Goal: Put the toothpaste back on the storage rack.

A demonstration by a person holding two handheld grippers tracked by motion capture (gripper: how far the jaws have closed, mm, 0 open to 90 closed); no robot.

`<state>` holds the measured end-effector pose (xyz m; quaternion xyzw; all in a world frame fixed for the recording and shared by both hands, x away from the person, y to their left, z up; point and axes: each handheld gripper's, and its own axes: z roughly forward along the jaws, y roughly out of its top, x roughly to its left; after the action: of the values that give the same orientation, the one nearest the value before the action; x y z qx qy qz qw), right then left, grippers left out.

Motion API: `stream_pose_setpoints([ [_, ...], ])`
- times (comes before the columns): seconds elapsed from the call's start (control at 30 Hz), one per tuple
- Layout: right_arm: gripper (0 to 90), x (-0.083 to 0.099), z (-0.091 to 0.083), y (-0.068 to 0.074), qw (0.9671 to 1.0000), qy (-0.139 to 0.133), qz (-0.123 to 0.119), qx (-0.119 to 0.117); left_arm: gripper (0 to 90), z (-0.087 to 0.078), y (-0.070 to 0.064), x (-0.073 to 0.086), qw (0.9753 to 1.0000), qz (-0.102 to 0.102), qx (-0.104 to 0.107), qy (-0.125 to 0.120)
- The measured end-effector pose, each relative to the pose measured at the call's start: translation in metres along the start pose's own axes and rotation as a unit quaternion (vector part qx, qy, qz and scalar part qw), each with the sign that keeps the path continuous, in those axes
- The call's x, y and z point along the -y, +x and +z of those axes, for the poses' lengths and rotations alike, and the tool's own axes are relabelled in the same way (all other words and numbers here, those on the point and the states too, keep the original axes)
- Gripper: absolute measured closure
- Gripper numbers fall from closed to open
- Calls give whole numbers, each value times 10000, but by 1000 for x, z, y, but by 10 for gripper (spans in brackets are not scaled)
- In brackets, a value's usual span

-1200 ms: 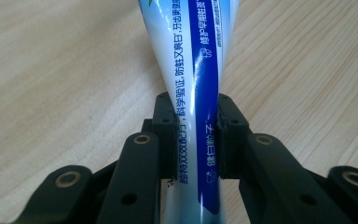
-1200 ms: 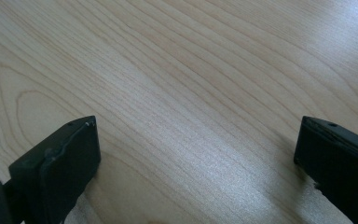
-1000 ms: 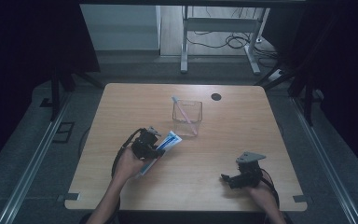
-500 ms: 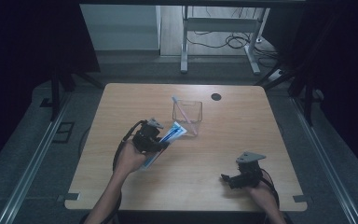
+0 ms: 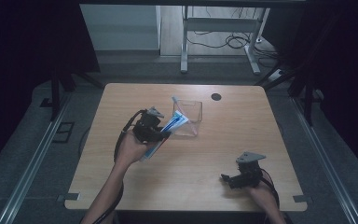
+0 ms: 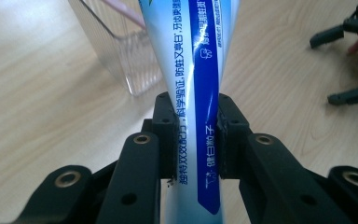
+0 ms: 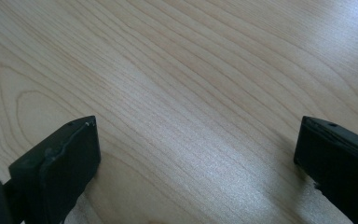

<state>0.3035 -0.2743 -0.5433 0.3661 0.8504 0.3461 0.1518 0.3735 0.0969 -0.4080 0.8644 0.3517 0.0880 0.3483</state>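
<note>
The left gripper (image 5: 161, 133) is clamping the toothpaste tube (image 6: 196, 70) across its middle, long axis pointing at the clear container (image 5: 188, 116) just beyond, toward the table's (image 5: 242, 121) far edge. The right gripper (image 5: 230, 179) is idling wide apart near the near-right corner.

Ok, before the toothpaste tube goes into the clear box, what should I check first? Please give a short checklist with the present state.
1. Left claw shut on the toothpaste tube: ok, both pads press its sides.
2. Tube tip at the clear box: ok, it reaches the near rim.
3. Room inside the box: cannot tell; a pink stick already stands there.
4. Right claw out of the way: ok, open, low over the table, apart from the box.
5. Box steady: cannot tell; nothing holds it.
</note>
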Motion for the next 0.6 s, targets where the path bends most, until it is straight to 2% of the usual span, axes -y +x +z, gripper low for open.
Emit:
stream_pose_setpoints([
  [0.1,1,0,0,0,10000,0,2,1,737,-1,1,-6,10000,-28,-21,-81],
  [0.23,1,0,0,0,10000,0,0,2,737,-3,2,-15,9999,31,-73,-128],
  [0.6,1,0,0,0,10000,-1,14,-6,737,-3,8,-38,9995,15,-66,-315],
])
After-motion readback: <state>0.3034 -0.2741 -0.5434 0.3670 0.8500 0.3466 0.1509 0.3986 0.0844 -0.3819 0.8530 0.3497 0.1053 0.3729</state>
